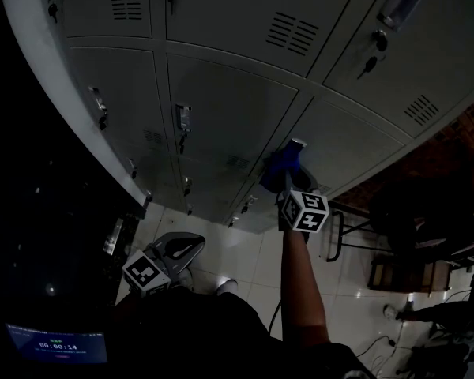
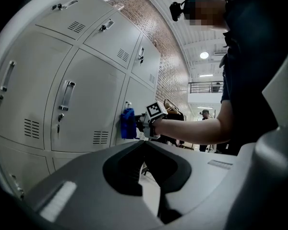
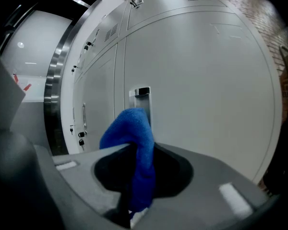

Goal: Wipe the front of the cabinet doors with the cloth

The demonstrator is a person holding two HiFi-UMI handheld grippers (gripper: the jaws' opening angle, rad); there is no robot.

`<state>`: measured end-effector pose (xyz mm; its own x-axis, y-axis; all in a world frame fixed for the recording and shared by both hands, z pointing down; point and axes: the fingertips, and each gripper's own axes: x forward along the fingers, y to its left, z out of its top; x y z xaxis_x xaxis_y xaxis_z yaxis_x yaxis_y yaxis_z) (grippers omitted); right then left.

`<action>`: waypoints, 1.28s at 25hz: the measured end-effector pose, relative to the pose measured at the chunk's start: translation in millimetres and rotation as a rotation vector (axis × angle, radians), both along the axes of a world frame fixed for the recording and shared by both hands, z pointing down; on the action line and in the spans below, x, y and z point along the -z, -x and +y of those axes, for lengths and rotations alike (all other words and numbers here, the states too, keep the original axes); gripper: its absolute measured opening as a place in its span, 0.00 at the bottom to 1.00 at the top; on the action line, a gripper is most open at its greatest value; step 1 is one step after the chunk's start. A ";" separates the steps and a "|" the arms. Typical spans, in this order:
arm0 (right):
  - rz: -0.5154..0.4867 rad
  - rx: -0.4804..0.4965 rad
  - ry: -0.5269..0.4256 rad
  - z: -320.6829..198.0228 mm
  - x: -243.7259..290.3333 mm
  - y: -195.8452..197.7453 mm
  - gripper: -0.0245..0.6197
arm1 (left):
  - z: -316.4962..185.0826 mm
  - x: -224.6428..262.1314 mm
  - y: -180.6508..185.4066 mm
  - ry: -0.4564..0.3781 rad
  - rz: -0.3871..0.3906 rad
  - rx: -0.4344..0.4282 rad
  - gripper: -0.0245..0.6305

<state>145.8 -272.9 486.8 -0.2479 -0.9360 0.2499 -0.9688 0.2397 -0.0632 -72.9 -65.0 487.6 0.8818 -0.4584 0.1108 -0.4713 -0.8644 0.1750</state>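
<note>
Many cabinet doors (image 1: 229,109): grey metal lockers in stacked rows, filling the wall in front of the person. Each has vent slots, a lock and a handle.
Door in work (image 3: 201,104): a lower-row door toward the right end of the bank. Its face is plain grey, with no streak, damp patch or dust line that I can make out.
Right gripper (image 1: 287,178): the arm is stretched out to that door. The jaws are clamped on the cloth, which stands up between them.
Left gripper (image 2: 144,145): held low beside the body, well apart from the doors. The jaws are drawn together with nothing between them, so it is idle.
Cloth (image 3: 134,138): blue, bunched and folded over the jaw tips. From the left gripper view it appears pressed on the door face, just beside the latch handle.
Latch handle (image 3: 142,94): a small bright metal pull at the door's edge, directly behind the cloth.
Done so far: cannot tell. Wiped and unwiped doors look alike, and the head view is dim.
Step in hand (judgement): wiping is under way on this one door, at its handle edge.
Left to do (judgement): the broad bare face of this door, then the neighbouring doors along the rows. Nothing here suggests the job is near its end.
</note>
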 end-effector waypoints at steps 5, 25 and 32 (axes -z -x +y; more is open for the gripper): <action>0.003 -0.036 0.011 4.2 -2.3 -21.0 0.14 | -0.5 -1.7 -10.7 -0.002 0.002 -0.017 0.04; -0.003 -0.191 0.043 30.8 -19.0 -125.2 0.14 | -3.4 -6.0 -63.6 -0.010 -0.003 -0.087 0.04; -0.002 -0.250 0.053 40.3 -25.0 -167.7 0.14 | -2.4 -7.3 -84.5 -0.012 0.001 -0.117 0.04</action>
<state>313.5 -232.7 511.9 -0.0112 -0.9539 0.2998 -0.9974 -0.0108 -0.0716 11.6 -67.5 494.8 0.9294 -0.3538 0.1053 -0.3672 -0.9154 0.1650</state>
